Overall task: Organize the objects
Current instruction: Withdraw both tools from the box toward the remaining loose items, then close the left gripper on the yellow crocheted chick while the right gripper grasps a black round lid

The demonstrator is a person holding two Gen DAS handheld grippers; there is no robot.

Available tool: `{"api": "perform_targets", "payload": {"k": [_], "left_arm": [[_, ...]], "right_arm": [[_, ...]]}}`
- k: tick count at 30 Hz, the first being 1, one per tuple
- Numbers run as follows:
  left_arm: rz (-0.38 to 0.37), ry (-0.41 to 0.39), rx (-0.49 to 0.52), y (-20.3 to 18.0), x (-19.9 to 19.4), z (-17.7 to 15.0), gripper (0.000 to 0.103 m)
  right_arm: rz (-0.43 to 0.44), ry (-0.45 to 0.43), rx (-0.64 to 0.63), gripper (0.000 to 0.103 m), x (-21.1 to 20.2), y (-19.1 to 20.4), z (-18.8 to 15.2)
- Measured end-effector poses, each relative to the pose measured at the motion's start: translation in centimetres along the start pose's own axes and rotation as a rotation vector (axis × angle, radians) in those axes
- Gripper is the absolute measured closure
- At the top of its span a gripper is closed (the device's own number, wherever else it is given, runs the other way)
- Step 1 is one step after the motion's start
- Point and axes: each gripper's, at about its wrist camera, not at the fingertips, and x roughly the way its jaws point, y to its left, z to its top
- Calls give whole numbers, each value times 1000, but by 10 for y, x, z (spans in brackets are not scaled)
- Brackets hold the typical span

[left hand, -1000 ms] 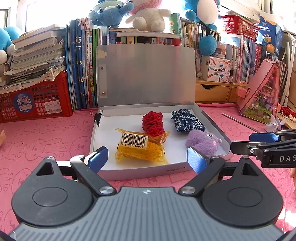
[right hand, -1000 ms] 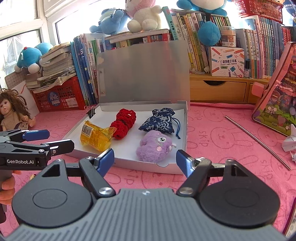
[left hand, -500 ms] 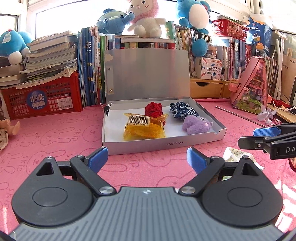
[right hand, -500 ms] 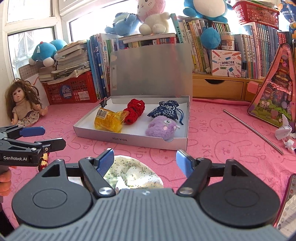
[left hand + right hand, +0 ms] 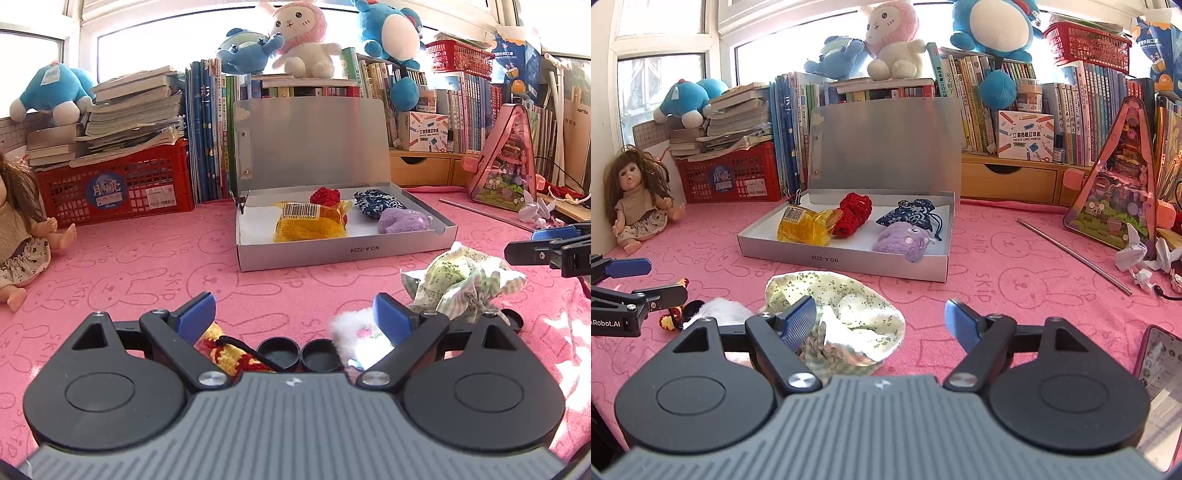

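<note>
An open silver box (image 5: 347,251) on the pink cloth holds a yellow packet (image 5: 310,221), a red knitted piece (image 5: 325,195), a blue patterned pouch (image 5: 375,199) and a purple plush (image 5: 402,221). My left gripper (image 5: 293,314) is open above a yellow-red knitted piece (image 5: 229,354), two black caps (image 5: 277,354) and a white fluffy thing (image 5: 354,328), touching none. My right gripper (image 5: 881,315) hangs over a crumpled floral cloth (image 5: 849,306). Its jaws are opening, and the cloth lies low by the left finger, unpressed. The box (image 5: 842,258) is beyond it.
A doll (image 5: 635,195) sits at the far left by a red crate (image 5: 731,177) and rows of books. A metal rod (image 5: 1071,254), folded paper (image 5: 1137,258) and a pink triangular toy house (image 5: 1115,195) lie to the right. A phone (image 5: 1156,358) is by the right gripper.
Both grippers have drawn back from the box and sunk a little. The floral cloth, white fluffy thing, caps and knitted piece have come into view beneath them.
</note>
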Motion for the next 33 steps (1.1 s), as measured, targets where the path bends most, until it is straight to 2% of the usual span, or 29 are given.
{"api": "perform_targets", "payload": {"k": [11, 15, 18, 20, 27, 33], "left_arm": [[66, 43, -59, 12, 1, -28, 8], [128, 48, -171, 29, 3, -28, 8], [124, 44, -288, 45, 3, -25, 10], [133, 54, -302, 48, 6, -23, 11], [147, 74, -260, 42, 16, -21, 25], [154, 96, -287, 41, 22, -24, 48]], "right_arm": [[-25, 53, 11, 18, 3, -2, -27], [-17, 84, 0, 18, 7, 3, -38], [-36, 92, -27, 18, 9, 8, -43], [-45, 97, -34, 18, 11, 10, -44], [-49, 117, -36, 20, 17, 13, -47], [-24, 119, -27, 31, 18, 14, -46]]}}
